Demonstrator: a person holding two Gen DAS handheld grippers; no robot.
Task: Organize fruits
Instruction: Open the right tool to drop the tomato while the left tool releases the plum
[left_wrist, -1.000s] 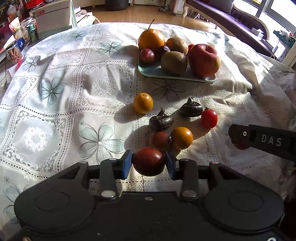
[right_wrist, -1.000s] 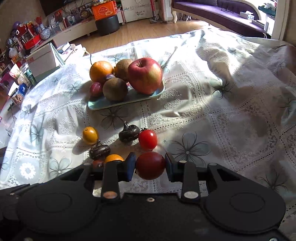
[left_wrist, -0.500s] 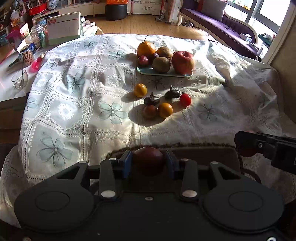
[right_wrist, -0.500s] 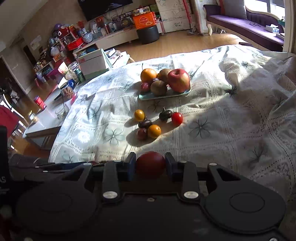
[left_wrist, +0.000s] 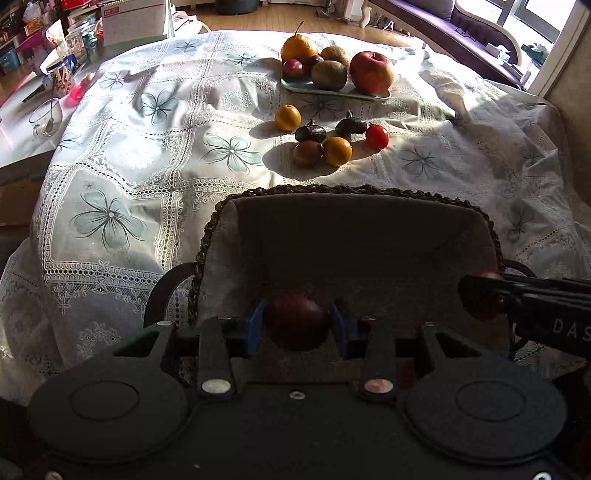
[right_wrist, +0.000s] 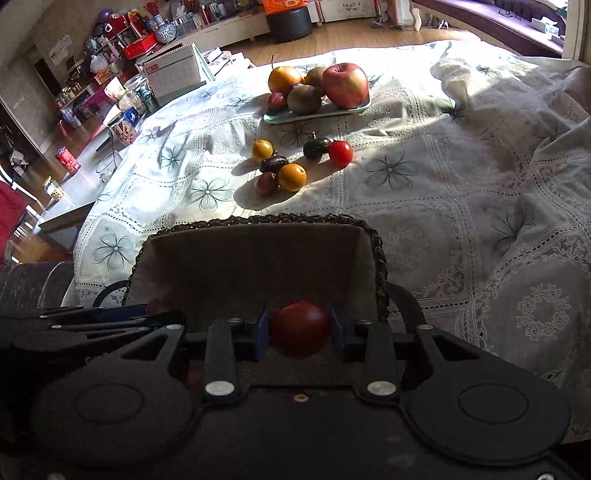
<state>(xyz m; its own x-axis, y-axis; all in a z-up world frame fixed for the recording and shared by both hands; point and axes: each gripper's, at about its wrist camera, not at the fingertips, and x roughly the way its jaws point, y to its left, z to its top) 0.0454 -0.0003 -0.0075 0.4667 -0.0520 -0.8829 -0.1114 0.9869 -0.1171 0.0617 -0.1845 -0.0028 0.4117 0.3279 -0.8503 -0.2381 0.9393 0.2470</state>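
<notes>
While both tools hung over the loose fruit on the cloth a second ago, they now sit low over the woven basket at the near edge of the desk. Half a second ago only the basket's rim showed; now its shaded, cloth-lined interior fills the near middle of both views.

Nearest in the left wrist view, the left tool has its blue pads closed against a dark red fruit, held above the basket floor. At 3 o'clock the right tool reaches in from the side. In its own view the right tool is clamped on a red tomato, also over the basket, with the left tool's dark body at 9 o'clock.

Beyond the basket's far rim, toward 12 o'clock, the loose fruit lies in sunlight as before: a brownish-red fruit touching an orange one, two dark wrinkled fruits just behind, a cherry tomato at their right and a small yellow-orange fruit at their left. Farther still, the pale green tray carries a large apple, two kiwis, an orange and two small plums, unchanged. At 10 o'clock a glass cup stands on a bare surface beside the cloth.
</notes>
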